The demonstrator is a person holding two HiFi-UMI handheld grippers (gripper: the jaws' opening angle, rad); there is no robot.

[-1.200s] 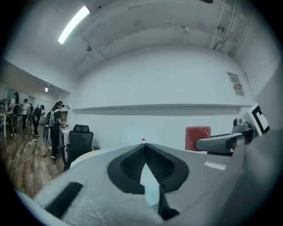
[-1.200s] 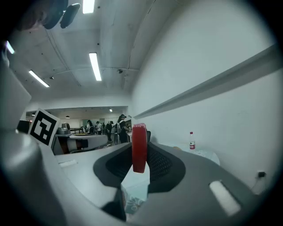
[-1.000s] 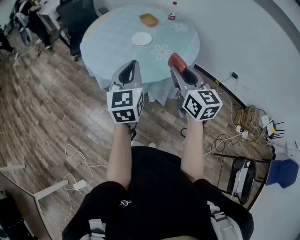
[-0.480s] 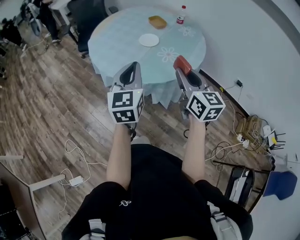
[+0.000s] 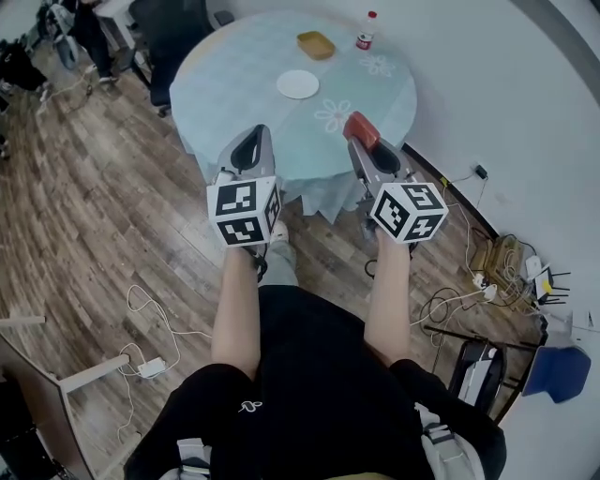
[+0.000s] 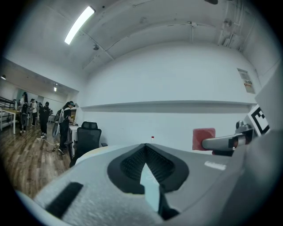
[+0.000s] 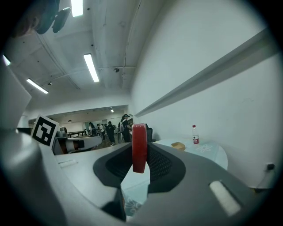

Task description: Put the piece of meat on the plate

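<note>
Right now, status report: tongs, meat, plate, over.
Left tongs shut, empty. Right tongs shut on the piece of meat. Plate bare on the table ahead. Nothing in the way.

The piece of meat (image 5: 357, 126) is red and flat — it is held on edge between the jaws of the right gripper (image 7: 139, 154). The plate (image 5: 297, 84) is white and round — it is laid flat on the table (image 5: 225, 89), well apart.

The meat (image 7: 139, 145) shows only one edge, its faces hidden in the grip of the right hand-held gripper (image 7: 139, 153). In the head view the bottle's (image 5: 365, 36) label is too small to read, and the top edge cuts off the people (image 5: 89, 28).
</note>
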